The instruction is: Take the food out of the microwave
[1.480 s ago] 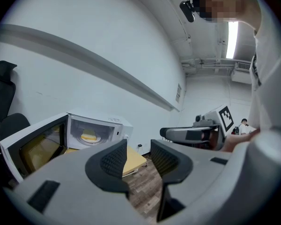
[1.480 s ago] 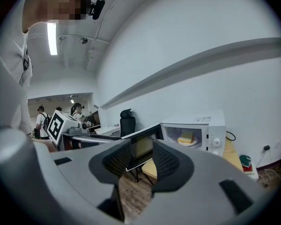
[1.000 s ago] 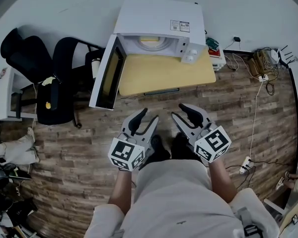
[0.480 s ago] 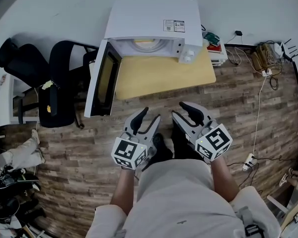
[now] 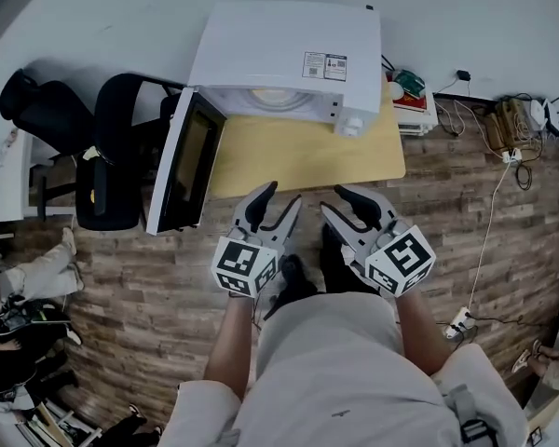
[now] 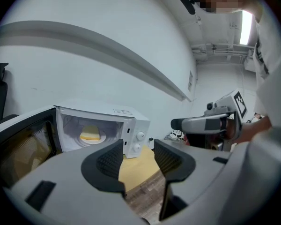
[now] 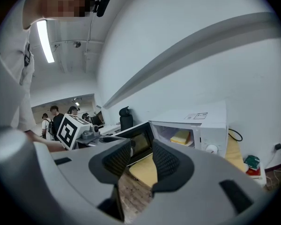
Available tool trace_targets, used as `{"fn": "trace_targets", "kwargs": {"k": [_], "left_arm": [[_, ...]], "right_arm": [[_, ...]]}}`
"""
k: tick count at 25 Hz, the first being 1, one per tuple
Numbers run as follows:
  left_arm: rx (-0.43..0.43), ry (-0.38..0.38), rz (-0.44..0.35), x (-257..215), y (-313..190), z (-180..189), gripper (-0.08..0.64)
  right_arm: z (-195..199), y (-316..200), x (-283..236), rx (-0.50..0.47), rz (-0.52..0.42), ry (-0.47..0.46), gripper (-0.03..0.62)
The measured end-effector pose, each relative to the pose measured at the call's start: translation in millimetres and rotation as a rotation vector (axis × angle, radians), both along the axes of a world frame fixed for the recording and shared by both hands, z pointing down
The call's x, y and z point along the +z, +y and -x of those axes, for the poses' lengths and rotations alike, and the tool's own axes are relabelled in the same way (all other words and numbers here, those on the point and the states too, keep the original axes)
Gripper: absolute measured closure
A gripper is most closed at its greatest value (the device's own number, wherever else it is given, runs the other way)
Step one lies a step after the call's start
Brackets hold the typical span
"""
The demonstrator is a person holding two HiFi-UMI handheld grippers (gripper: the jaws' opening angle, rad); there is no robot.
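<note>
- A wood-plank floor (image 5: pixel 121 277) meets a white wall, and a small yellow table (image 5: pixel 307 152) stands against that wall.
- A white microwave (image 5: pixel 289 59) sits along the table's far edge. Its door (image 5: pixel 182 161) hangs wide open past the table's left edge.
- The food (image 6: pixel 90 134), a pale yellow block on a white dish (image 6: pixel 82 139), is inside the microwave, untouched.
- The left gripper (image 5: pixel 278 205) has just been opening its jaws. They are now partly apart with nothing between them.
- The right gripper (image 5: pixel 338 203) also has its jaws partly apart and holds nothing. Both grippers hover just short of the table's near edge.
- Likely risks: the left gripper could clip the open door on the way in. A hard pinch could squash the food or tip the dish.
</note>
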State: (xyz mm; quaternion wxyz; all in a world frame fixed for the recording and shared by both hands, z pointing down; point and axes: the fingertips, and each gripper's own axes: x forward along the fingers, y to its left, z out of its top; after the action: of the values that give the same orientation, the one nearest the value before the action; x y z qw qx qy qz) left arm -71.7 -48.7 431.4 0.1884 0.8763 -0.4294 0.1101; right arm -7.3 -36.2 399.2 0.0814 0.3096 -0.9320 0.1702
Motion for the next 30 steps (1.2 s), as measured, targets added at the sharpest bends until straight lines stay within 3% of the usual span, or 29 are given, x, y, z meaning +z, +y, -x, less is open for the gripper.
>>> {"fn": "trace_targets", "kwargs": {"k": [13,30], "left_arm": [[-0.099,-0.090,0.012,28.5,-59.9,-20.4,0.344],[-0.033,-0.261,-0.011,61.8,-109.1,-6.8,0.308]], "right_arm": [[-22.8,-51.8,12.5,-0.147,0.012,-0.009,0.446],[-19.0,-67.0,34.7,-0.157,0.038,-0.001,0.443]]}}
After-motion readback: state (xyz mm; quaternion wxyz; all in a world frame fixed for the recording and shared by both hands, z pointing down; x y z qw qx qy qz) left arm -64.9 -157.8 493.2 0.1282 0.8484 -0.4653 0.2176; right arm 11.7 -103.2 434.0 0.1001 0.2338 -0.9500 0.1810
